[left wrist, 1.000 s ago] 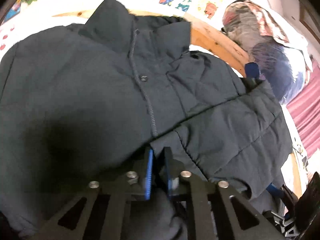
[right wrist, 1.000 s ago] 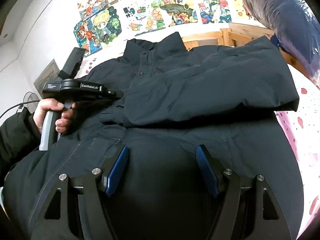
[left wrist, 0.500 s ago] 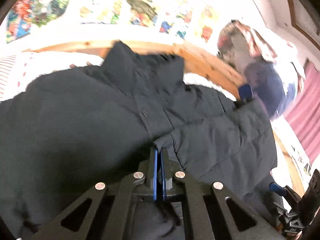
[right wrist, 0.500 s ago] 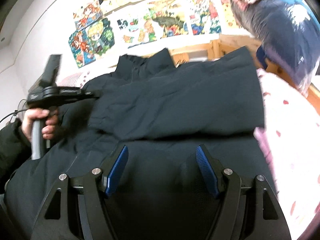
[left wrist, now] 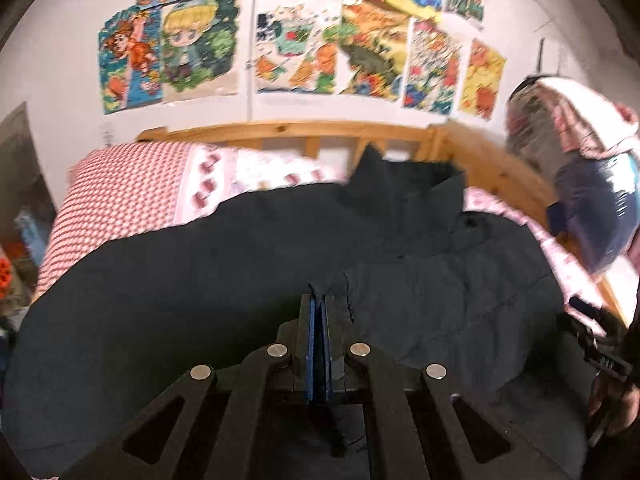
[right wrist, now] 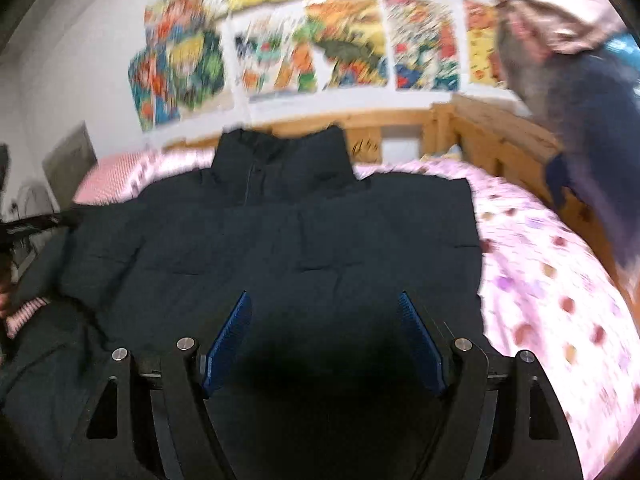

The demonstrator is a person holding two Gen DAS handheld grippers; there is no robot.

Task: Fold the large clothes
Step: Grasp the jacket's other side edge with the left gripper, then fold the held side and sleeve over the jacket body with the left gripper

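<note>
A bed point(right wrist: 552, 280) with a pink spotted sheet fills the room's lower half, closed at the far end and right side by a wooden rail point(left wrist: 304, 130). On the white wall above hangs a row of bright cartoon posters point(left wrist: 280, 40). A dark padded jacket point(right wrist: 280, 240) lies spread across the bed, collar toward the rail, and covers most of the sheet — its right edge leaves the spotted sheet bare beside it. One sleeve is folded across the chest in the left wrist view. A red-and-white checked pillow point(left wrist: 120, 196) sits at the far left of the bed, touching the jacket's shoulder. At the right a bundle wrapped in shiny plastic point(left wrist: 580, 168) rests against the rail.

The right gripper point(right wrist: 326, 340) hangs over the jacket's lower part with its blue pads point(right wrist: 228, 336) wide apart, nothing between them. The left gripper point(left wrist: 317, 320) has its jaws pressed together on a fold of the jacket's fabric — the cloth rises in a small peak at the tips.
</note>
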